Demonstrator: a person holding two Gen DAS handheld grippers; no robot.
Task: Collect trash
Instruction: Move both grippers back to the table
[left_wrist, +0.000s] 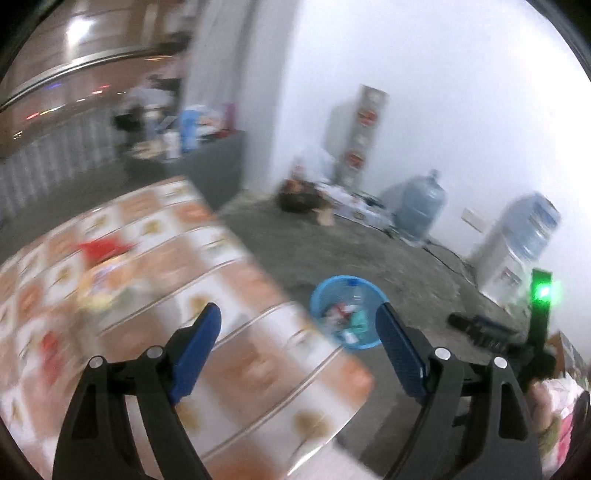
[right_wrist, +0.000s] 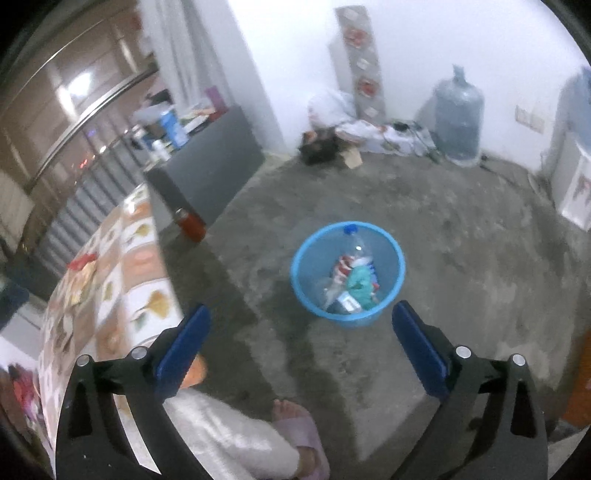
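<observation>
1 blue bin (right_wrist: 347, 275), 2 water jugs (right_wrist: 459, 118)

left wrist: angled down over table (left_wrist: 155, 280) edge, blurred, perhaps moving; right wrist: down at floor | shared: blue bin (right_wrist: 347, 275)

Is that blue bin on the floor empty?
No. The blue bin stands upright with trash inside: a clear plastic bottle and crumpled wrappers.

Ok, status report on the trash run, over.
Left tool open, empty. Right tool open, empty. Round blue plastic bin on floor, holding trash. Wrappers left on patterned table.
</observation>
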